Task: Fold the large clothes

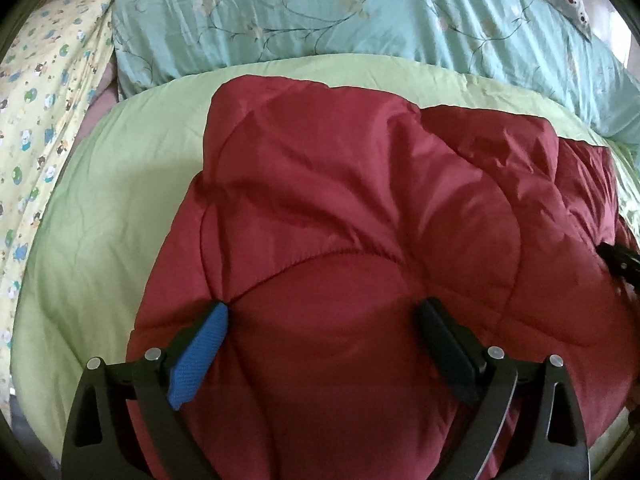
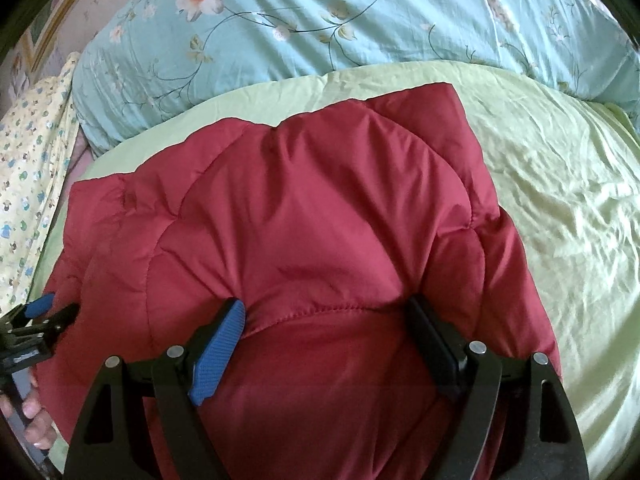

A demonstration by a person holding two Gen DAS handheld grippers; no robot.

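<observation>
Left wrist: red quilted jacket (image 1: 340,208) folded on green sheet (image 1: 100,220); left gripper (image 1: 324,312) spread wide over padding, not clamping. Bare sheet left; teal quilt (image 1: 320,12) beyond.

Right wrist: right gripper (image 2: 326,312) likewise released, straddling jacket bulge. Open sheet right; hand (image 2: 36,420) at lower left.

The quilted jacket (image 1: 340,208) lies folded on the bed sheet (image 1: 100,240). Behind it the floral duvet (image 1: 320,12) is bunched across the bed, and a patterned cloth (image 1: 44,92) runs along the left. Both grippers are down over the jacket's near edge, left gripper (image 1: 322,312) beside right gripper (image 2: 326,308).
</observation>
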